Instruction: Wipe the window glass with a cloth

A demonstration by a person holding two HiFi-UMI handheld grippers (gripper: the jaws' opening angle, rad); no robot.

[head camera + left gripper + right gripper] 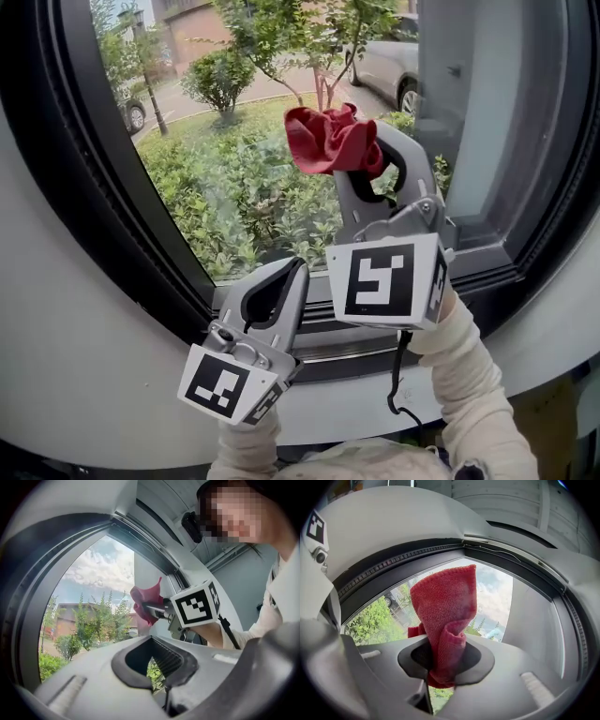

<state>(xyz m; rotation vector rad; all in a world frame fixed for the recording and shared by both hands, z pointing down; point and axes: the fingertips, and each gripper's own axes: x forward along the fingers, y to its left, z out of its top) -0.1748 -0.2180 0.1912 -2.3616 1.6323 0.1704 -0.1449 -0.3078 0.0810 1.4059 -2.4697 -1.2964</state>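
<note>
Right gripper (367, 161) is clamped on the red cloth (326, 139), which is held up at the window glass (234, 197), upper centre of frame; contact unclear. Left gripper (292, 272) has jaws together, empty, lower centre. Judgement: press the wad flat and sweep in overlapping strokes.

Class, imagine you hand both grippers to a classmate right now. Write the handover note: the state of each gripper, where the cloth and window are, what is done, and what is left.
Right gripper: shut on the red cloth, raised in front of the window glass. I cannot tell whether the cloth touches the pane.
Left gripper: shut, holding nothing, low by the bottom window frame.
Done: the cloth is picked up and brought to the window. No wiped patch can be made out.
Left: press the cloth to the glass and wipe across the pane.
</note>
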